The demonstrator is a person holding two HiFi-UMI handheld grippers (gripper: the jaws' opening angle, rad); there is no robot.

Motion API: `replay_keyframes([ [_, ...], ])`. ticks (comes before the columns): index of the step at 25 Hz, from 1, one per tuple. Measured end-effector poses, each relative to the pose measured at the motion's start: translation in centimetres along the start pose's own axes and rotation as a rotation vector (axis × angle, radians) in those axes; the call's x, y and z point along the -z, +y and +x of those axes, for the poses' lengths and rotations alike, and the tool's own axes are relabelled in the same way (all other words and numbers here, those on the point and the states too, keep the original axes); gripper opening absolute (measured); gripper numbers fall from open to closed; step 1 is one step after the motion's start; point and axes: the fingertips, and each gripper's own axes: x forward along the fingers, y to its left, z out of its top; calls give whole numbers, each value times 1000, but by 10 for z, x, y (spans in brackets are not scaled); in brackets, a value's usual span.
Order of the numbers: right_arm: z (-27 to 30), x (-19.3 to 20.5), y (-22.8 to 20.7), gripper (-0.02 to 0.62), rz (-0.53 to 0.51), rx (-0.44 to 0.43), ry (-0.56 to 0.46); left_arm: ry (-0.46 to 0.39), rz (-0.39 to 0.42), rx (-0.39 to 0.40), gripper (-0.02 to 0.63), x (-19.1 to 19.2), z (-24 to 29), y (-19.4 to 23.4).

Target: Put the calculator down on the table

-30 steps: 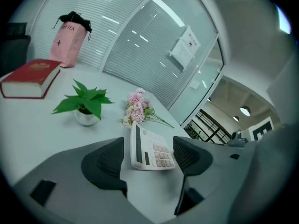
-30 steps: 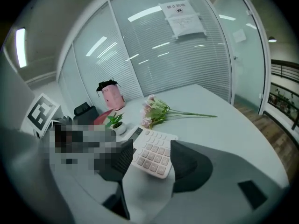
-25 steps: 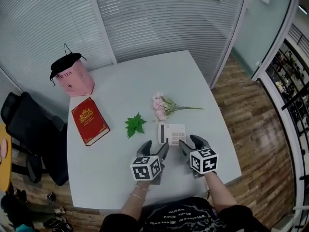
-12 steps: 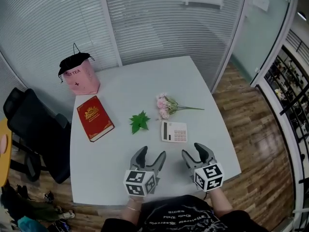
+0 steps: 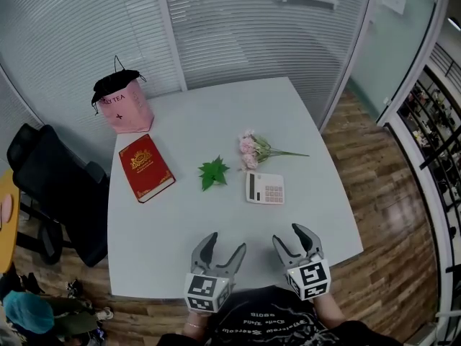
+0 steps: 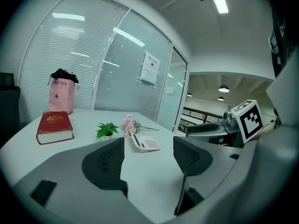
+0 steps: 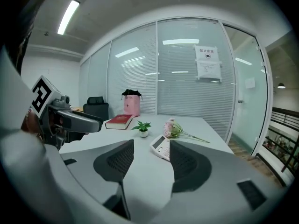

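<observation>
The white calculator lies flat on the grey table, right of centre, with nothing holding it. It also shows in the left gripper view as a calculator ahead of the jaws, and in the right gripper view as a calculator between and beyond the jaws. My left gripper hangs open over the table's near edge. My right gripper is open too, near the front right edge. Both are empty and well short of the calculator.
A pink flower sprig lies just behind the calculator, a small green plant to its left. A red book and a pink tea bag sit at the left. A black office chair stands beside the table's left edge.
Both grippers have drawn back from the calculator toward the near table edge, with their jaws apart. The calculator stays flat on the table.
</observation>
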Motion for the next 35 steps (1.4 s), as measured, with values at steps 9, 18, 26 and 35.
replay_keyframes([
  [9,2,-4,8,228,-36,9,-8,-10,22,40,294,-2,-2,-9],
  [18,-2,-12,12,10,-12,-11,-51,-7,34,57,27,-1,-3,-13],
  [26,0,-15,9,8,-80,4,-63,-13,65,76,20,-5,3,-19],
  [35,7,-15,3,7,-100,18,-55,-25,17,75,20,-7,10,-15],
])
